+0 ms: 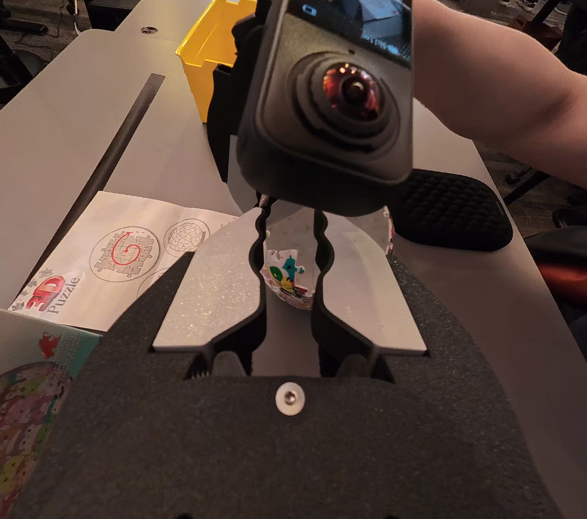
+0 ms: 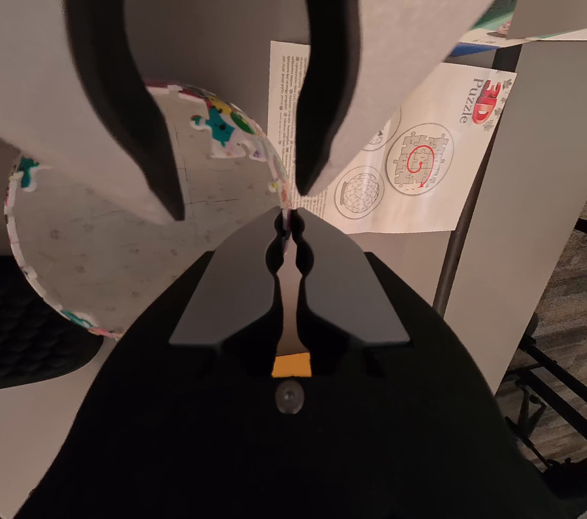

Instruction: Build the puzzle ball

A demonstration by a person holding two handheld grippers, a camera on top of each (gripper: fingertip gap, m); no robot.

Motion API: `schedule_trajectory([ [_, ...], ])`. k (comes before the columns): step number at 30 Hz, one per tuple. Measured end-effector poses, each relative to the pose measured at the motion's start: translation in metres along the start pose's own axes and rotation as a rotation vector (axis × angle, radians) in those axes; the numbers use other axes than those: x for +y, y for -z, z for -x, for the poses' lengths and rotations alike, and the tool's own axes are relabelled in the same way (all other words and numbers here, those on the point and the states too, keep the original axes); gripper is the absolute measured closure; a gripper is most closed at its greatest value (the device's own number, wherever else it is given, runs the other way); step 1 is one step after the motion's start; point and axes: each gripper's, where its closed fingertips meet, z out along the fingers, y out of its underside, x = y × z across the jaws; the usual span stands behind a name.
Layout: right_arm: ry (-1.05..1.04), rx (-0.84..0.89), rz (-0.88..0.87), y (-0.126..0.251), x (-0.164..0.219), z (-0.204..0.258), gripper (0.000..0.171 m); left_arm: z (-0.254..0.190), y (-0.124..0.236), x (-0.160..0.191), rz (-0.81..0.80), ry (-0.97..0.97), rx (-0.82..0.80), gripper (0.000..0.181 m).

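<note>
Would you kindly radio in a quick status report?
Right claw shut on ball shell rim. Left claw open, straddling the rim. Shell unfinished. Right claw's camera blocks left view.

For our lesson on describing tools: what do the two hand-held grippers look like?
Each gripper, left and right, has a black, grainy body, a silver screw at the centre and two grey fingers with black wavy inner pads. The right gripper carries a black camera; the arm behind it is bare.
</note>
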Motion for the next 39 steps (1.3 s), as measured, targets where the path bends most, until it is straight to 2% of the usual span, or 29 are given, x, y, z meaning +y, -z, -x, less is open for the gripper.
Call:
schedule_trajectory([
  [5,0.007,0.016,-0.002,-0.001,0.001,-0.002,0.167,-0.001,-0.001,0.001,0.003,0.000,0.003,0.153],
  [7,0.050,0.069,-0.012,0.002,-0.001,-0.005,0.150,-0.001,-0.001,0.001,0.006,0.001,0.005,0.153],
  [8,0.054,0.066,-0.019,0.004,-0.001,-0.004,0.148,-0.001,-0.001,0.001,0.007,0.001,0.006,0.153],
  [11,0.068,0.060,-0.045,0.007,-0.006,-0.002,0.151,-0.001,-0.001,0.001,0.007,0.002,0.007,0.153],
  [15,0.084,0.055,-0.036,0.005,-0.008,-0.001,0.166,0.000,0.000,0.001,0.003,0.005,0.005,0.153],
  [19,0.066,0.067,-0.025,0.003,-0.008,-0.004,0.167,0.000,0.000,0.000,0.001,0.004,0.006,0.153],
  [24,0.063,0.062,-0.037,0.002,-0.009,-0.002,0.167,0.000,0.000,0.001,0.002,0.006,0.006,0.153],
  [25,0.061,0.065,-0.040,0.003,-0.009,-0.002,0.162,0.000,0.000,0.001,0.003,0.005,0.005,0.153],
  [26,0.052,0.085,-0.041,0.005,-0.008,-0.006,0.149,0.000,0.000,0.001,0.004,0.004,0.004,0.153],
  [28,0.023,0.061,-0.036,0.010,-0.002,-0.006,0.144,0.000,0.000,0.001,0.004,0.005,0.006,0.153],
  [35,-0.034,-0.012,-0.011,0.009,0.013,-0.005,0.144,0.000,0.001,0.001,0.005,0.006,0.004,0.153],
  [39,-0.039,-0.054,0.027,0.002,0.012,-0.002,0.152,0.000,0.000,0.002,0.012,0.003,0.002,0.153],
])
